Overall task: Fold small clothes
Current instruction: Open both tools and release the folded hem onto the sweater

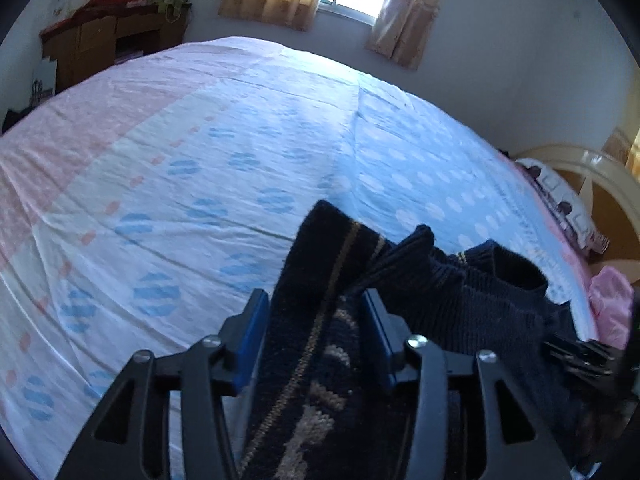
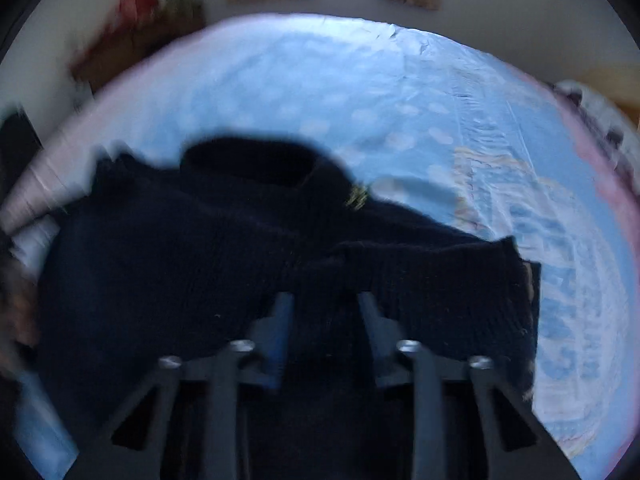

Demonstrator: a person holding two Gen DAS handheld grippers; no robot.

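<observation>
Item under handling: a small dark navy knitted sweater with tan stripe and pattern (image 1: 320,320), lying on the near part of a bed with a pale blue, white and pink dotted sheet (image 1: 180,160).

Left tool (image 1: 316,312): jaws parted, a patterned fold of the knit running between the blue pads (image 1: 252,332) without visible pressure; judged released.

Right tool (image 2: 324,312): view blurred; jaws stand apart over dark knit, so also judged released, with less certainty.

Assessment: a fold appears just laid down, the collar (image 2: 248,160) facing away. The next move calls for fresh grips on an unfolded edge, then carrying it across evenly so the layers do not bunch.
</observation>
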